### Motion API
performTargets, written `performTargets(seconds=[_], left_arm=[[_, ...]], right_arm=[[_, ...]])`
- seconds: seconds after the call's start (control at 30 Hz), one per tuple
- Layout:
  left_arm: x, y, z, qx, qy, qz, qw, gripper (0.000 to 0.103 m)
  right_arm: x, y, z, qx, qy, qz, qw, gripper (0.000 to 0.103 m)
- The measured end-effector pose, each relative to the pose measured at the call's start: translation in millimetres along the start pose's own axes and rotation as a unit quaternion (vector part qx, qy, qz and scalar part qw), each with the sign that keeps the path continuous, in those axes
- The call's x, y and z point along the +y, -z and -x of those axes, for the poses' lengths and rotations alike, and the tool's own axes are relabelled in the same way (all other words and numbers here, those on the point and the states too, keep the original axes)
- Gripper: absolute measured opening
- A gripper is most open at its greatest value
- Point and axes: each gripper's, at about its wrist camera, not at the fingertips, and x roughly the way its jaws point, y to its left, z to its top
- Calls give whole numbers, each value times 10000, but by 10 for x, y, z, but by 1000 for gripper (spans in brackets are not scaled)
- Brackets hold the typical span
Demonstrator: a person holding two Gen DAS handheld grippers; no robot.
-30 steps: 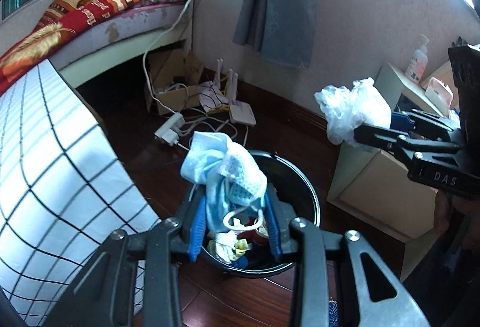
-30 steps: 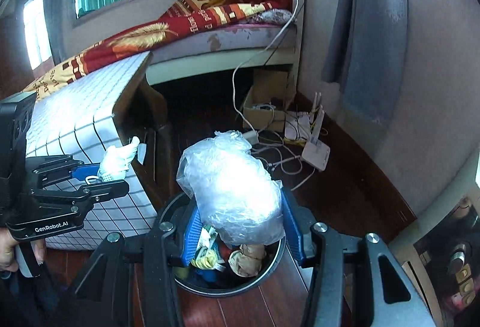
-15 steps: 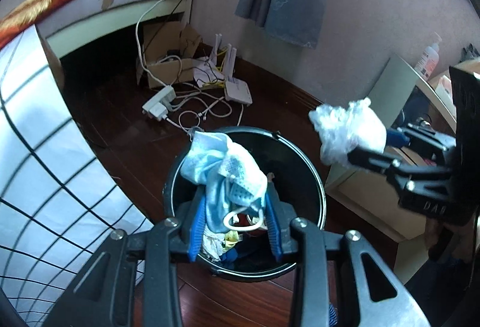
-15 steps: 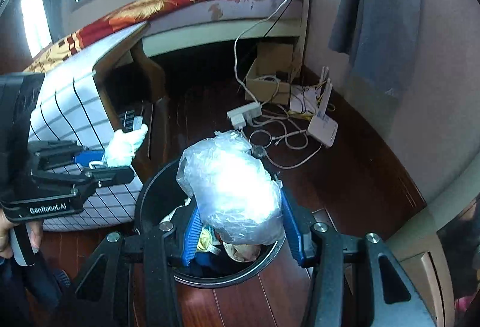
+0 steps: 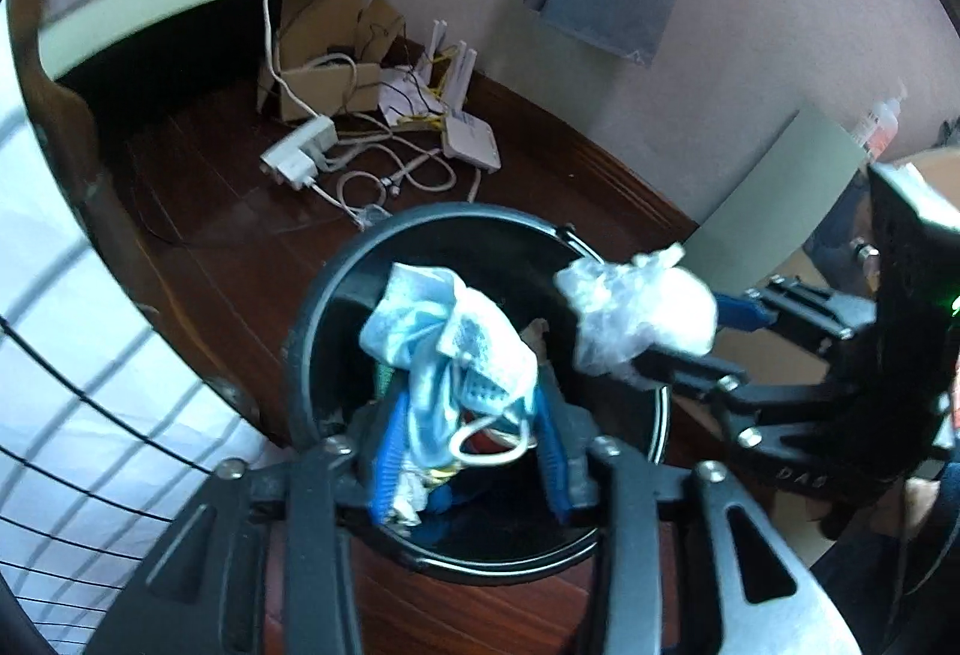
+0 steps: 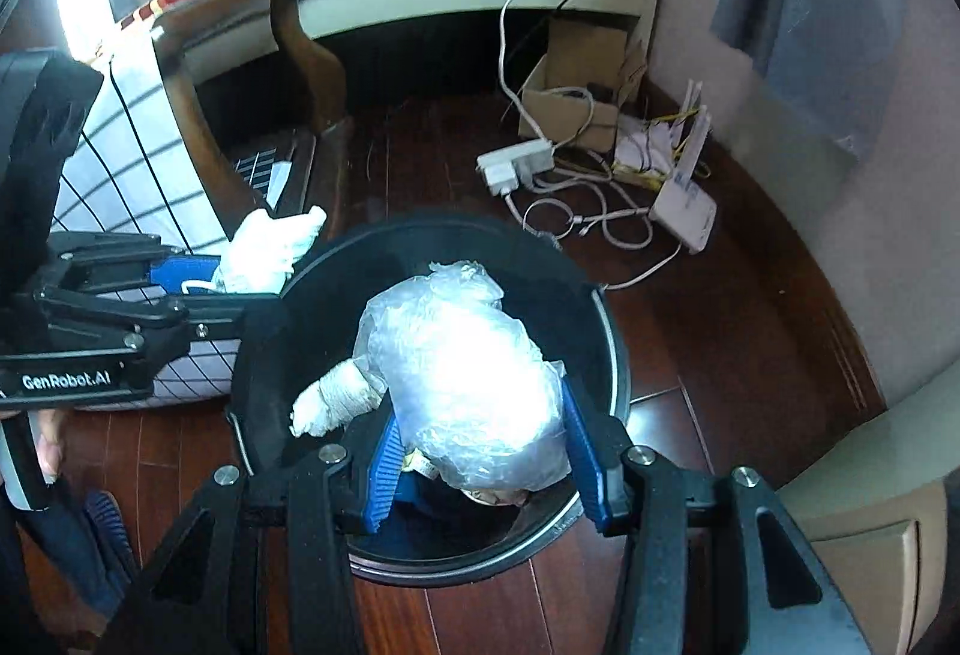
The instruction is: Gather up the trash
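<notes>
Left wrist view: a crumpled light-blue disposable face mask (image 5: 450, 349) with a white ear loop is clamped between the blue-padded fingers (image 5: 387, 469) of the left gripper (image 5: 465, 466), directly above the open mouth of a round black trash bin (image 5: 318, 307). Paper scraps and other rubbish, too dim to identify with certainty, are seen inside the bin. At the right, a crumpled wad of clear plastic film (image 5: 642, 319) is held by the right gripper (image 5: 678, 343) over the bin's right rim.

From the right wrist view, the same plastic wad (image 6: 468, 373) is seen pinched between that gripper's blue fingers (image 6: 585, 457), above the bin (image 6: 612, 349). The left gripper (image 6: 198, 289) is seen at the left, its mask (image 6: 270, 250) at the bin's left rim. A white power strip (image 6: 516, 166), tangled cables and a white router (image 6: 687, 217) lie on the dark wooden floor (image 6: 720, 325) beyond the bin, near a cardboard box (image 6: 576, 96).
</notes>
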Motion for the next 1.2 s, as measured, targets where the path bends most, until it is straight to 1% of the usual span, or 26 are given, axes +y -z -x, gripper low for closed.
performTargets(seconds=[0.03, 0.07, 0.1, 0.13, 0.17, 0.2, 0.27, 0.37, 0.6, 1.0, 1.2], left_arm=[[28, 10, -58, 38, -14, 0, 10000, 74], [61, 32, -107, 122, -230, 23, 9997, 81], [99, 53, -115, 134, -325, 87, 9993, 87], [157, 83, -105, 131, -391, 193, 9990, 95], [204, 115, -89, 133, -518, 258, 9982, 100], [230, 143, -64, 102, -664, 278, 9974, 103], [256, 203, -6, 13, -885, 224, 9958, 103], [280, 264, 30, -49, -1093, 208, 9938, 103], [291, 272, 59, -127, -1267, 213, 9916, 103], [285, 267, 148, -193, -1407, 181, 9897, 103], [298, 270, 236, -256, -1507, 225, 9880, 103]], right_arm=[[12, 17, -44, 5, 102, 74, 9999, 58], [3, 45, -111, 68, 335, 107, 9994, 84], [-28, 70, -149, 133, 453, 63, 9989, 100], [-68, 102, -168, 164, 441, 15, 9989, 103], [-95, 124, -180, 213, 493, -11, 9986, 103], [-120, 141, -185, 236, 593, -30, 9980, 103], [-175, 156, -177, 227, 650, -121, 9976, 103], [-189, 152, -177, 260, 747, -197, 9967, 103], [-86, 95, -191, 329, 772, -249, 9962, 103], [38, -79, -134, 139, 682, -228, 9973, 103], [138, -161, -17, 16, 669, -163, 9976, 103]])
